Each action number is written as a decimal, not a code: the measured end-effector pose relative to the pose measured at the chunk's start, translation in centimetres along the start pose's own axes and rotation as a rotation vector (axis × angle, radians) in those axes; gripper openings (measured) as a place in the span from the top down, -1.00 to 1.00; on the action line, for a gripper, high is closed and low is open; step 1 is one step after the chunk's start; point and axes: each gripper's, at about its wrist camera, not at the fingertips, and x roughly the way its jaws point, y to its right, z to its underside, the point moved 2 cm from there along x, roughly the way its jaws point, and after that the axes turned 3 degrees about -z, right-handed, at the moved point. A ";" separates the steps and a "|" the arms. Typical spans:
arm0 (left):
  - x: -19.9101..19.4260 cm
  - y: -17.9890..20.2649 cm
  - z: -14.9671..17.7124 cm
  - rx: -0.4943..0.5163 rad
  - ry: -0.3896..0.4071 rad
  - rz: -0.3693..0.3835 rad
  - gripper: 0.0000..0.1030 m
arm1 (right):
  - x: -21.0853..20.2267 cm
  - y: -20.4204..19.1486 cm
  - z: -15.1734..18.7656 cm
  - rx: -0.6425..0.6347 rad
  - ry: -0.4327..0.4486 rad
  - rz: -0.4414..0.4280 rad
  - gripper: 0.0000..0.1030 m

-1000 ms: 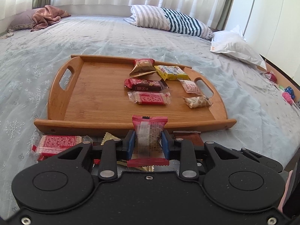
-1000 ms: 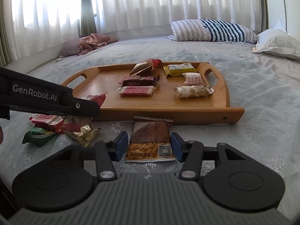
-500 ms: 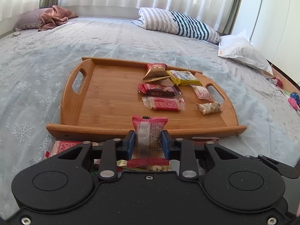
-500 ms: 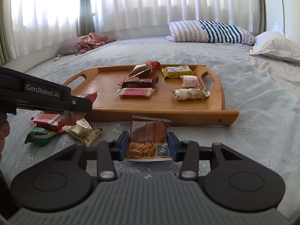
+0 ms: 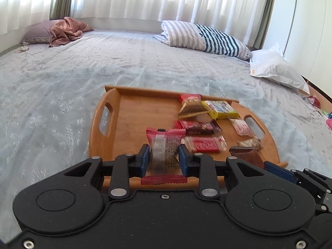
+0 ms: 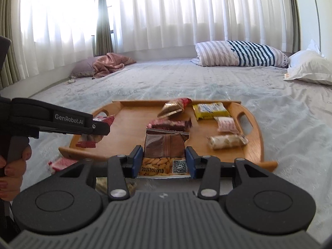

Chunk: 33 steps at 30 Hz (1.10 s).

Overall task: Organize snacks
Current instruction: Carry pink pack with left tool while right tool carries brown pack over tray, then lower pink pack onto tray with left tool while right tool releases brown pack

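Note:
My left gripper (image 5: 164,155) is shut on a clear snack packet with pink ends (image 5: 166,134), held over the near edge of the wooden tray (image 5: 132,118). My right gripper (image 6: 164,153) is shut on a brown peanut packet (image 6: 164,145), held clear of the bedsheet at the tray's (image 6: 128,124) front rim. Several packets lie in the right half of the tray: a gold-and-red one (image 5: 192,105), a yellow one (image 5: 221,109), a dark red bar (image 5: 197,127) and a red-and-white wafer (image 5: 204,144). The left gripper (image 6: 99,127) shows at the left of the right wrist view.
The tray rests on a pale blue bedsheet (image 5: 51,103). A striped pillow (image 5: 207,37) and a white pillow (image 5: 276,70) lie at the back right, a pink blanket (image 5: 66,30) at the back left. Loose snacks (image 6: 60,164) lie before the tray's left corner. A person's hand (image 6: 12,176) grips the left handle.
The right gripper closed on the brown packet and lifted it off the sheet. Both grippers rose and moved forward toward the tray, the left still carrying its pink-ended packet.

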 end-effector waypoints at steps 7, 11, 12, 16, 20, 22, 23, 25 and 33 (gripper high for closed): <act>2.1 -1.8 -2.9 -0.012 0.019 -0.024 0.45 | 4.1 -0.1 -2.9 0.050 -0.005 -0.063 0.06; 4.1 -2.6 -4.4 0.010 0.000 -0.035 0.45 | 6.6 0.0 -4.5 0.046 -0.027 -0.073 0.06; 4.7 -2.8 -4.8 0.009 -0.009 -0.032 0.45 | 7.3 0.0 -5.0 0.045 -0.031 -0.074 0.06; 7.0 -3.5 -6.3 0.005 -0.035 -0.028 0.45 | 9.8 0.5 -7.0 0.075 -0.054 -0.093 0.06; 9.7 -3.8 -7.4 0.019 -0.062 -0.037 0.45 | 13.2 1.3 -9.2 0.141 -0.128 -0.121 0.06; 11.0 -3.9 -7.9 0.021 -0.075 -0.044 0.45 | 15.1 1.7 -10.1 0.184 -0.170 -0.128 0.06; 11.6 -4.0 -8.1 0.018 -0.082 -0.047 0.45 | 15.9 1.8 -10.5 0.198 -0.187 -0.132 0.06; 12.8 -4.1 -8.5 0.020 -0.092 -0.055 0.45 | 17.7 2.0 -11.0 0.222 -0.224 -0.125 0.05; 16.5 -4.3 -9.0 0.040 -0.126 -0.077 0.45 | 22.0 1.9 -11.2 0.241 -0.312 -0.086 0.12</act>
